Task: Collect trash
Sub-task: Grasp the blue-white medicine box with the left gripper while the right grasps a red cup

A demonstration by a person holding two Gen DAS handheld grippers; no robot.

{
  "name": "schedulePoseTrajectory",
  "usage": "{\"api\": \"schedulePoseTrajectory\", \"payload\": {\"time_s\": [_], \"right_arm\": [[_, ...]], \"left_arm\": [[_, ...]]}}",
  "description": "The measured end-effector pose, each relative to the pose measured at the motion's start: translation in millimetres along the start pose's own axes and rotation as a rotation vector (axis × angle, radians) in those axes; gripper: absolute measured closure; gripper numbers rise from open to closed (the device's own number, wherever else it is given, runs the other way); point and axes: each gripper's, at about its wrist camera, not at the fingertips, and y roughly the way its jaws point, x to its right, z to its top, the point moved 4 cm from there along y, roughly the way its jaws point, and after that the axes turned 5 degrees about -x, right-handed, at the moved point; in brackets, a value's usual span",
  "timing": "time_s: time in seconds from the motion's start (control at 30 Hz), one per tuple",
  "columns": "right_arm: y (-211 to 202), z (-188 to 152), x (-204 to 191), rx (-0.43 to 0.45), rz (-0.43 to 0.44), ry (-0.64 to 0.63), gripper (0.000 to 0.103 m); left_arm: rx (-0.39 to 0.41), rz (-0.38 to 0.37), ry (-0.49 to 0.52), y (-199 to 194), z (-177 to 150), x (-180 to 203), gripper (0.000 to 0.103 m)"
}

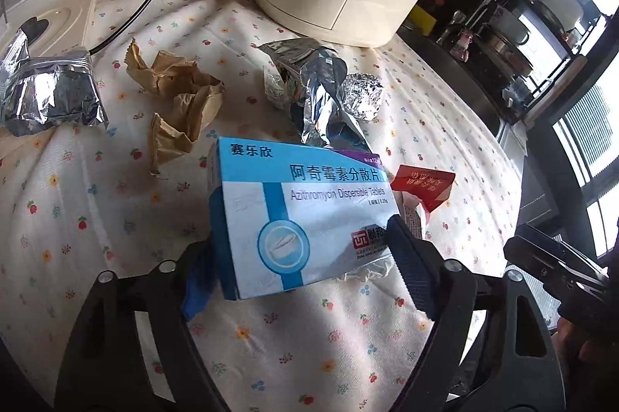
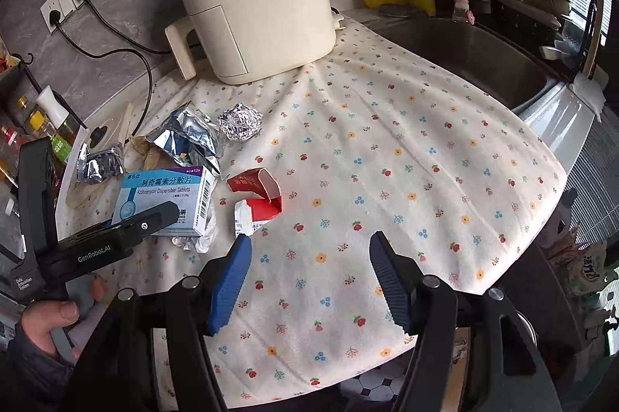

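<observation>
1. Left wrist view: the left gripper (image 1: pixel 301 257) straddles the blue-and-white cardboard medicine box (image 1: pixel 301 214) lying on the flowered-cloth surface (image 1: pixel 96 257); whether its jaws press the box yet, I cannot tell.
2. Right wrist view: the right gripper (image 2: pixel 309 280) hangs with jaws open and empty, aimed near the torn red paper carton (image 2: pixel 257 195), probably the next item to collect.

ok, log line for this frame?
left gripper: around pill box, grip unclear | right gripper: open, empty | red carton: on cloth

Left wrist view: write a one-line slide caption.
Left gripper straddles a blue medicine box on the flowered cloth, amid crumpled paper and foil wrappers.
</observation>
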Motion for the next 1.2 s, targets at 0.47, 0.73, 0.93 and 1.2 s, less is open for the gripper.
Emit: {"api": "schedulePoseTrajectory", "payload": {"time_s": [0.47, 0.73, 0.93, 1.2], "right_arm": [[19.0, 12.4, -35.0, -0.029, 0.041, -0.111, 0.054], [42.3, 34.3, -55.4, -0.052, 0.028, -0.171, 0.061], [62.7, 48.6, -58.4, -0.067, -0.002, -0.199, 0.061], [58.1, 41.4, -59.9, -0.083, 0.032, -0.22, 0.094]], "left_arm": [[0.198, -0.159, -0.047, -78.0, 14.3, -14.4, 0.077], [0.285, -0.093, -0.108, -99.7, 24.7, -48.4, 0.077], [0.308, -0.073, -0.141, -105.2, 27.3, -66.4, 0.077], [0.345, -0.041, -0.151, -121.8, 21.8, -65.7, 0.077]]}}
